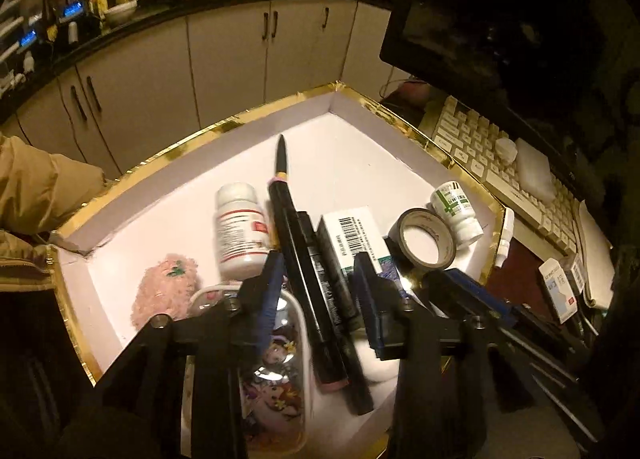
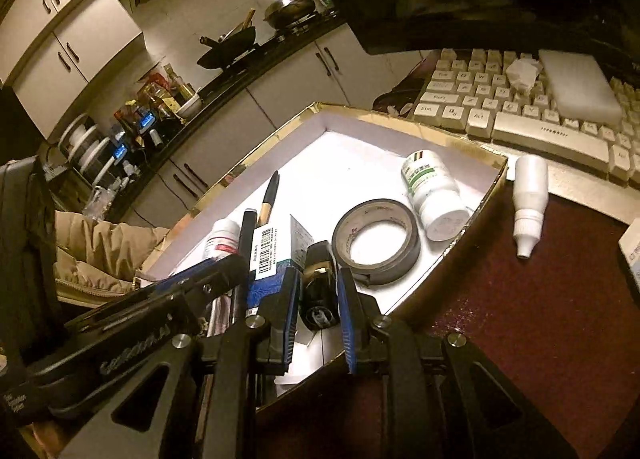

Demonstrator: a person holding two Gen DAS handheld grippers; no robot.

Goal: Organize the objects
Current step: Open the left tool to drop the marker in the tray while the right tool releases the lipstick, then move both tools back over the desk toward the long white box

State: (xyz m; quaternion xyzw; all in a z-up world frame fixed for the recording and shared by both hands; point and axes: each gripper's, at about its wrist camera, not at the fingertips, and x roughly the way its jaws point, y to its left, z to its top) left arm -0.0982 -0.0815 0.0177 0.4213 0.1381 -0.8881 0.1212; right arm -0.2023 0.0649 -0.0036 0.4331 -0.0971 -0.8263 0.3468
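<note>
Gold-rimmed box [image 2: 494, 183], right hand-held gripper [image 2: 318, 291] clamping black object [image 2: 318, 299]

2 pill bottles [image 1: 240, 225], 1 tape roll [image 1: 425, 238]

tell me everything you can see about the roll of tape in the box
The roll of tape is dark grey or black with a pale inner core carrying faint print. It lies flat on the white floor of the gold-rimmed box, near the right wall. A loose end sticks out at its near edge. The green-labelled bottle lies right beside it.
</note>
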